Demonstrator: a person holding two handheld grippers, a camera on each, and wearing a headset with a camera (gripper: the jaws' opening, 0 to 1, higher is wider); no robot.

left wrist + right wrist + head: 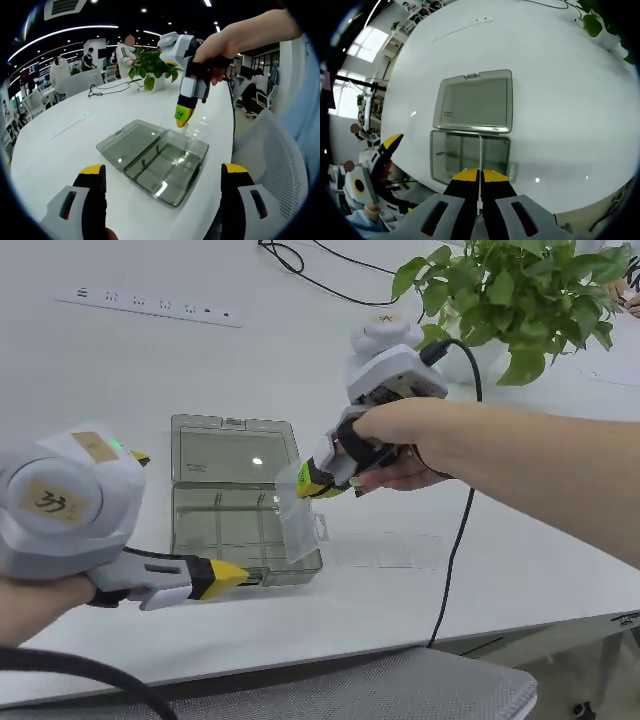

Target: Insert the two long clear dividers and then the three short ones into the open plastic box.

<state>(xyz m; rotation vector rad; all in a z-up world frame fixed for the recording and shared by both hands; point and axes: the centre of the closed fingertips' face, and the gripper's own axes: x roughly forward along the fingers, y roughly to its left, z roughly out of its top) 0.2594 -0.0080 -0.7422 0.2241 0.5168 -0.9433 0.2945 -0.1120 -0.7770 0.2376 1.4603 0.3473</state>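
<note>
**Left gripper [245, 577] parked at box [210, 525], right gripper [312, 481] carrying divider [297, 518]**

Left gripper sits lowest and nearest in the head view. Its jaws are spread wide with nothing between them, tips at the front edge of the open box. Likely staged there to steady the box; can't tell if it's touching.

Right gripper jaws are clamped on the clear divider. It's gripped by its upper edge, so the sheet hangs free over the box's end on that side, lower edge about at the rim. Right gripper view shows the divider edge-on, lined up across the tray below. Looks like alignment for a slot, not seated yet.

Spare clear dividers [390, 550] lie flat on the bench [120, 370] just beside the box, handy for the next picks.

Can't tell whether the held piece is long or short, or whether any are already in.
</note>
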